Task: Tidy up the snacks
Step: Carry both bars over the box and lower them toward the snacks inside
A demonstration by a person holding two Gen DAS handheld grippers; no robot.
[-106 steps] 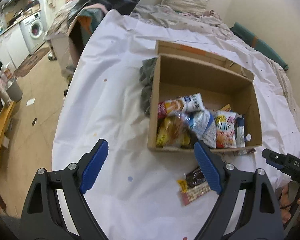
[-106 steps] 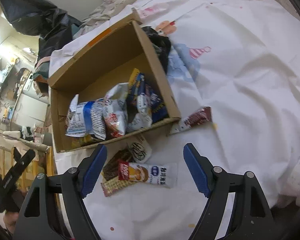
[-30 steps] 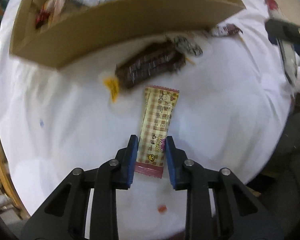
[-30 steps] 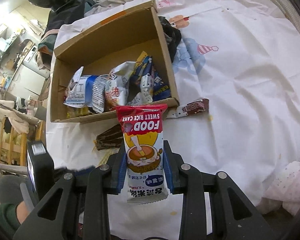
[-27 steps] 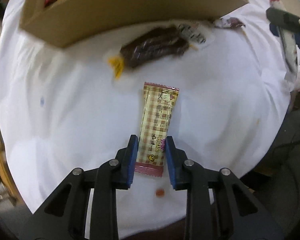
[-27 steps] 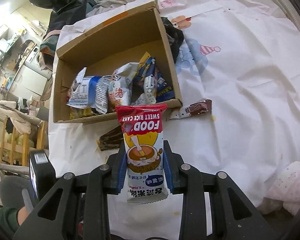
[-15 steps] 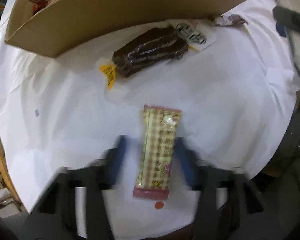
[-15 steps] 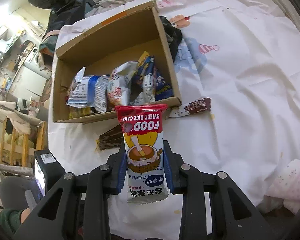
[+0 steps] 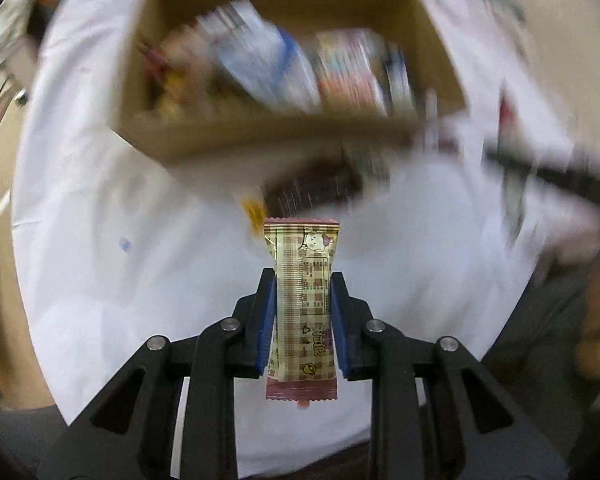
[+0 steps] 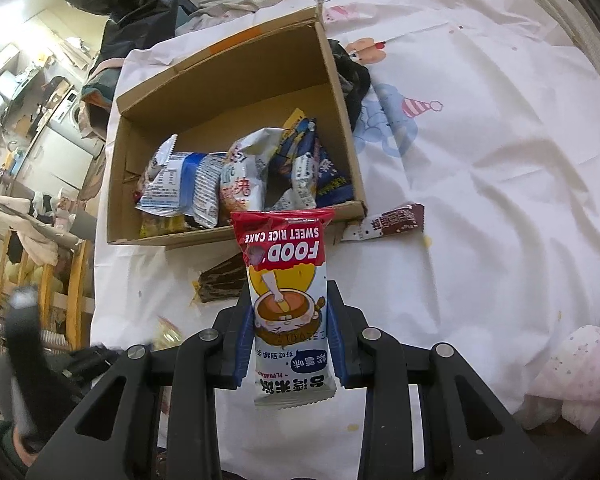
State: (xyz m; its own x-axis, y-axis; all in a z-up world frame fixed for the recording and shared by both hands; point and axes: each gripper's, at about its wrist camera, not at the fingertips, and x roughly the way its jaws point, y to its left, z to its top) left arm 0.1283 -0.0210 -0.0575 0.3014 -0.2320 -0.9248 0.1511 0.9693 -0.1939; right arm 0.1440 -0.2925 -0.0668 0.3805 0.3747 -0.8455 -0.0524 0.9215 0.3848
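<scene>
My left gripper (image 9: 302,312) is shut on a tan plaid snack bar (image 9: 301,280) and holds it above the white sheet, short of the cardboard box (image 9: 260,136). My right gripper (image 10: 290,328) is shut on a red and white sweet rice cake pack (image 10: 286,280), held in front of the box's (image 10: 236,96) near wall. The box holds several snack bags (image 10: 228,184). A dark brown snack pack (image 10: 220,280) lies on the sheet before the box; it also shows blurred in the left wrist view (image 9: 312,188). A brown bar (image 10: 388,222) lies by the box's right corner.
The box stands on a bed with a white printed sheet (image 10: 480,160). Dark cloth (image 10: 352,80) lies against the box's right side. A pink spotted blanket (image 10: 580,368) is at the near right. The left wrist view is motion-blurred.
My left gripper has lifted the plaid bar off the sheet and swung up towards the box. My right gripper keeps the rice cake pack, almost still.
</scene>
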